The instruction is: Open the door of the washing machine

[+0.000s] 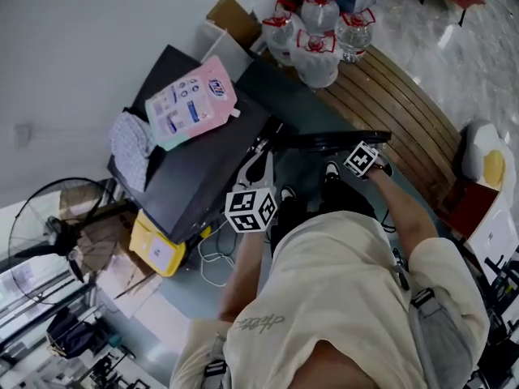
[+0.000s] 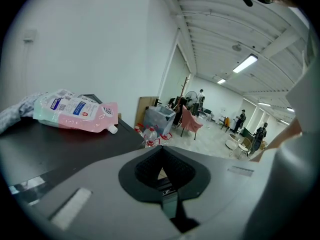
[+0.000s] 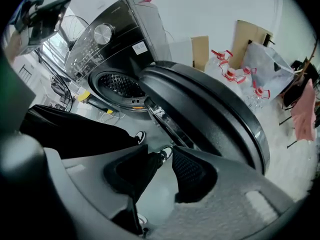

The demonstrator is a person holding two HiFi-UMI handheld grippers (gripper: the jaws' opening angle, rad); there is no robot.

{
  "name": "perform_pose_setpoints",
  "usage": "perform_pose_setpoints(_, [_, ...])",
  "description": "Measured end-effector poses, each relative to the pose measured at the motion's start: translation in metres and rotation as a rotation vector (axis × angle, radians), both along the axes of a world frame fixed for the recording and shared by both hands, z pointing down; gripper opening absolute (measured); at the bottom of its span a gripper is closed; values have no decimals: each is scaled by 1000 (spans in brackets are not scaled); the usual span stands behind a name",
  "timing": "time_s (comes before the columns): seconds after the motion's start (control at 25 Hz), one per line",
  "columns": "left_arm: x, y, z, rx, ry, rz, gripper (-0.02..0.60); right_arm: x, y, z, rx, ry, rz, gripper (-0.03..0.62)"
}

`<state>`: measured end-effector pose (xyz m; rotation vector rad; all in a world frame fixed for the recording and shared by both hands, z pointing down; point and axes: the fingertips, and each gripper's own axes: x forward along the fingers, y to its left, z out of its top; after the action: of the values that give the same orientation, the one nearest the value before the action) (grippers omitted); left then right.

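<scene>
Bright open hall, white wall, pale glossy floor (image 1: 462, 47), slatted wooden platform (image 1: 405, 112) curving along one side. The washing machine (image 3: 120, 34) stands against the wall: dark glossy box with a round chrome knob. Its door (image 3: 210, 114) is already swung wide open, a thick round black dish with a shiny rim. It sticks out from the front beside the drum opening (image 3: 117, 86), which is perforated metal.

Left tool (image 2: 161, 151): ribbed black pads pressed together at the tips, nothing pinched, held up beside the machine's flat top. Right tool (image 3: 161, 153): jaws spread with a clear gap, nothing between them but floor and a black-and-white shoe (image 3: 140, 136). It aims down in front of the open door. The door rim lies just past the right-hand pad, with no contact visible.

Only the head view shows the whole machine top. A soft pink-and-green pouch (image 1: 190, 102) with a white spout lies flat on it, and a crumpled grey patterned cloth (image 1: 131, 144) lies next to the pouch. That view also shows clear water bottles (image 1: 316, 31) with red handles by the wall, a round wire fan (image 1: 49, 233) and a yellow box (image 1: 156, 245) on the floor. Both tools show there mainly as marker cubes.

Only the right tool view shows the drum and the door's inner side. It also shows the person's black trousers (image 3: 75, 134).

Only the left tool view shows the far hall, with chairs and distant people, too small for detail.
</scene>
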<state>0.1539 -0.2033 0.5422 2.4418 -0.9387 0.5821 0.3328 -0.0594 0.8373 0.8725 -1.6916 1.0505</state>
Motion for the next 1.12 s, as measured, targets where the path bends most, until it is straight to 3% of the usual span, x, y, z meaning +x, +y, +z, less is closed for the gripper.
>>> perform_pose_setpoints(0.4, [-16,0,-3,8,-13,-141,18,23,-48,-3,29,36,-114,163])
perform_pose_setpoints(0.56, [-18,2,-4,10,-16,-178,18,36,-58,-6,15,77,-147,166])
perform_pose_setpoints(0.84, [-20,12,0,-2,-26,-229,18,39,-86,-8,72,80,-230,171])
perform_pose_setpoints(1.0, [-24,18,1,-6,-28,-256,18,57,-71,-8,-12,149,-247,141])
perform_pose_setpoints(1.12, [-29,22,1,-10,-33,-274,18,45,-79,-9,54,97,-276,127])
